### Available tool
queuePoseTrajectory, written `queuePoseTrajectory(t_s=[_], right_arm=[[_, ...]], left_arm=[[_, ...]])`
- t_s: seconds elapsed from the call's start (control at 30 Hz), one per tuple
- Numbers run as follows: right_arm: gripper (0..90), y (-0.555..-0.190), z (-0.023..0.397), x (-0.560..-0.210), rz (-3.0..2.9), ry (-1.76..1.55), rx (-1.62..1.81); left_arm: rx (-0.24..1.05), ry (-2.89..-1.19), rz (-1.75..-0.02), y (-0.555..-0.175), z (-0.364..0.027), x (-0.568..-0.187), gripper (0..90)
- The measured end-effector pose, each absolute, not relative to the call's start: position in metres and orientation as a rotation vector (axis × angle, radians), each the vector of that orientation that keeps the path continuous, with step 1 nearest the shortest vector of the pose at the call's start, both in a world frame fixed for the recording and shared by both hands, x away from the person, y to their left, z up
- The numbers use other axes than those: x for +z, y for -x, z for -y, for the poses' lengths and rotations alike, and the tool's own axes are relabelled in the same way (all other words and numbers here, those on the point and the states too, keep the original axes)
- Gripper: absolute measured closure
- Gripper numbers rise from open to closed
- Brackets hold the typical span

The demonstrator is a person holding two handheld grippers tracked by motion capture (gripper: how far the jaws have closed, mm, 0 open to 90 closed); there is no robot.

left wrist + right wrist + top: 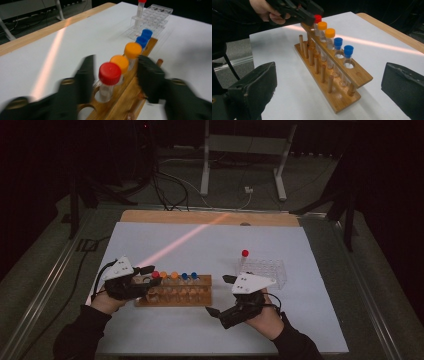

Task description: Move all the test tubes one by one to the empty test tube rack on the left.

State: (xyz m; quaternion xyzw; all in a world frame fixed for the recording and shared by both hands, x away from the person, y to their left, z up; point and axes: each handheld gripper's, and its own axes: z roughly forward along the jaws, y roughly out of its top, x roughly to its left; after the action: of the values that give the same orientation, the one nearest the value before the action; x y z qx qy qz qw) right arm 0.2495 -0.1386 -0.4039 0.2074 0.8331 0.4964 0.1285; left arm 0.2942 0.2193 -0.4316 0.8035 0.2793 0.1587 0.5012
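A wooden tube rack (172, 296) (342, 72) holds a row of capped tubes: one red (155, 274) (109, 73), two orange (133, 50) and two blue (338, 43). My left gripper (149, 274) (116, 75) is at the rack's left end. Its jaws stand on either side of the red-capped tube's cap, open, with a gap on both sides; the jaws look blurred. My right gripper (219, 295) (328, 87) hovers off the rack's right end, wide open and holding nothing. In the right gripper view, the left gripper (308, 13) reaches the red cap (317, 18) from the far end.
A clear plastic rack (264, 270) (155, 17) stands behind and to the right of the wooden one, with one red-capped tube (245, 253) upright at its left corner. The white mat (200, 245) covers the table, and a wooden strip (210, 217) runs along the far edge.
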Motion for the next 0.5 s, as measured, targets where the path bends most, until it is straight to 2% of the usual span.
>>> queuePoseTrajectory(t_s=[0.2, 0.27, 0.33, 0.5], right_arm=[[0.4, -0.257, 0.152, -0.397, -2.367, -0.635, 1.437], [0.4, -0.262, 0.160, -0.394, -2.334, -0.662, 1.441], [0.4, -0.268, 0.170, -0.392, -2.304, -0.696, 1.438], [0.5, -0.284, 0.193, -0.389, -2.225, -0.774, 1.415]], left_arm=[[0.356, -1.876, -0.639, -0.285, -0.217, -0.414, 19.8], [0.340, -1.860, -0.622, -0.282, -0.215, -0.409, 16.1], [0.301, -1.858, -0.579, -0.280, -0.213, -0.406, 7.9], [0.280, -1.850, -0.550, -0.277, -0.205, -0.403, 1.8]])
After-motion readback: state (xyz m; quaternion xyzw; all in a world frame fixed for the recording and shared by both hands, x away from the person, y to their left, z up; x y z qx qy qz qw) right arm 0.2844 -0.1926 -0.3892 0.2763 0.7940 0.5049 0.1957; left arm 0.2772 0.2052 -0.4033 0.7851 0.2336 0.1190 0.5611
